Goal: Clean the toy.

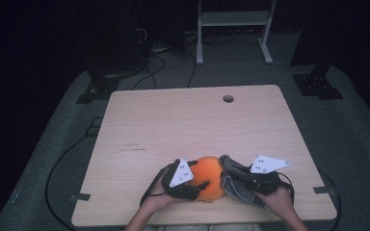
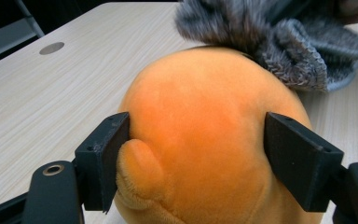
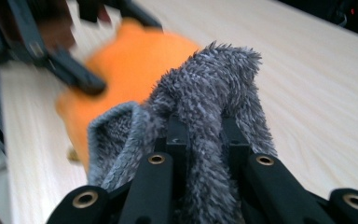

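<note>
Slippage is what I'm worrying about. I'm holding the orange plush toy at the near edge of the tabletop with the left claw, whose jaws are straddling it: one is touching the small ear, the other is sitting at the flank, so I'm not counting it as clamped. The right claw is pinching the grey fuzzy hat tight against the toy's top. Pulling the hat on is likely tipping or rolling the round toy away.
</note>
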